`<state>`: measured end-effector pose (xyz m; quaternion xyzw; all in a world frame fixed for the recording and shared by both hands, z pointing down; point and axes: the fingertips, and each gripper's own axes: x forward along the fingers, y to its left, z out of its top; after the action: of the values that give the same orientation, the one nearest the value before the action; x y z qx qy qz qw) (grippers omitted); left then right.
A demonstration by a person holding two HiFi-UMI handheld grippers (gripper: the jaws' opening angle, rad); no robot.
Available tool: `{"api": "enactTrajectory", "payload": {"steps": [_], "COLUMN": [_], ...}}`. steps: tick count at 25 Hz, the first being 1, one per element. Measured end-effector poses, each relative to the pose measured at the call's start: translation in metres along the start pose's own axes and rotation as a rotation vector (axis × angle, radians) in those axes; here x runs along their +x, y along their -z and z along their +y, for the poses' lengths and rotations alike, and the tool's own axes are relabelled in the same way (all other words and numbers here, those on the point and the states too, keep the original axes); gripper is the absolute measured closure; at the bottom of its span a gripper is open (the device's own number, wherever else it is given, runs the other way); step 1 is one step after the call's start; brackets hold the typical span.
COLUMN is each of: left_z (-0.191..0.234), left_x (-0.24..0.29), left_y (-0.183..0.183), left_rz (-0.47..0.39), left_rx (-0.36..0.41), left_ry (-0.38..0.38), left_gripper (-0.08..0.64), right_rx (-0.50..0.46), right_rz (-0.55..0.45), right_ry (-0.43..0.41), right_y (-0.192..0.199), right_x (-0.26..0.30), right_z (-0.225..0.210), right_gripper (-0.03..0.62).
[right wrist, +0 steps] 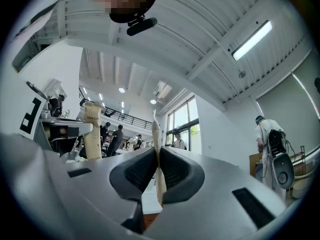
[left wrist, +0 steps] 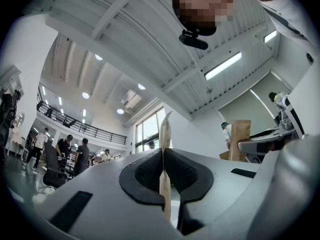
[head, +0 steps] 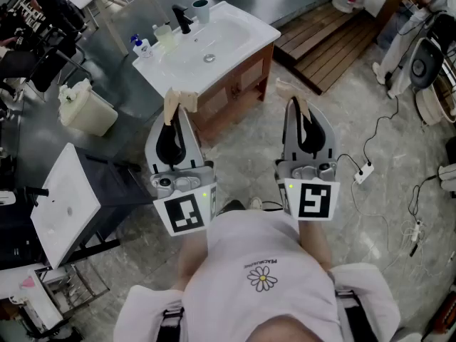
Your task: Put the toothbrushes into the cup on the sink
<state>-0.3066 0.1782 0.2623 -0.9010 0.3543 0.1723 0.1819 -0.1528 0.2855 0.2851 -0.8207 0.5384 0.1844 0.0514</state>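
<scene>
The white sink [head: 235, 28] stands on a wooden cabinet ahead of me, with a black faucet [head: 182, 18] and a dark cup [head: 200, 9] at its back rim. A pale translucent cup [head: 164, 35] stands at its left edge. Both grippers are held upright close to my chest, well short of the sink. My left gripper [head: 176, 112] [left wrist: 163, 170] is shut on a beige paper-wrapped toothbrush [head: 179, 100] [left wrist: 164, 134]. My right gripper [head: 302, 109] [right wrist: 158, 170] is shut on a second wrapped toothbrush [head: 291, 91] [right wrist: 156, 134].
A blue-capped bottle [head: 140, 46] sits on the sink's left corner. A white bin [head: 87, 110] stands left of the cabinet, and a second white basin unit [head: 63, 204] at my left. A wooden pallet [head: 335, 41], floor cables with a power strip [head: 363, 172] and a person [head: 407, 45] lie to the right.
</scene>
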Motion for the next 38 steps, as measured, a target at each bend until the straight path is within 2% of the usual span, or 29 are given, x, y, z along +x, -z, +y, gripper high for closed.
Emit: {"api": "enactTrajectory", "payload": {"steps": [5, 7, 12, 17, 26, 32, 38], "left_z": [-0.012, -0.015, -0.024, -0.029, -0.02, -0.016, -0.021], "left_x": [0.003, 0.004, 0.007, 0.008, 0.006, 0.029, 0.065], "left_y": [0.011, 0.013, 0.027, 0.032, 0.041, 0.042, 0.047], "left_rz": [0.019, 0.014, 0.059, 0.067, 0.096, 0.061, 0.015], "left_rx": [-0.012, 0.008, -0.015, -0.012, -0.007, -0.005, 0.006], "left_ry": [-0.004, 0.0, -0.003, 0.001, -0.023, -0.025, -0.01], "left_gripper": [0.535, 0.535, 0.535, 0.535, 0.535, 0.535, 0.535], "right_rx": [-0.031, -0.027, -0.018, -0.01, 0.028, 0.029, 0.012], "right_rz": [0.021, 0.032, 0.044, 0.059, 0.059, 0.029, -0.014], "right_ry": [-0.013, -0.02, -0.029, 0.001, -0.042, -0.064, -0.049], "right_y": [0.015, 0.019, 0.028, 0.034, 0.042, 0.039, 0.041], "right_x": [-0.002, -0.002, -0.001, -0.001, 0.001, 0.019, 0.048], "right_z": [-0.011, -0.012, -0.019, -0.031, -0.022, -0.023, -0.039], "right_gripper": [0.566, 0.566, 0.566, 0.566, 0.566, 0.566, 0.566]}}
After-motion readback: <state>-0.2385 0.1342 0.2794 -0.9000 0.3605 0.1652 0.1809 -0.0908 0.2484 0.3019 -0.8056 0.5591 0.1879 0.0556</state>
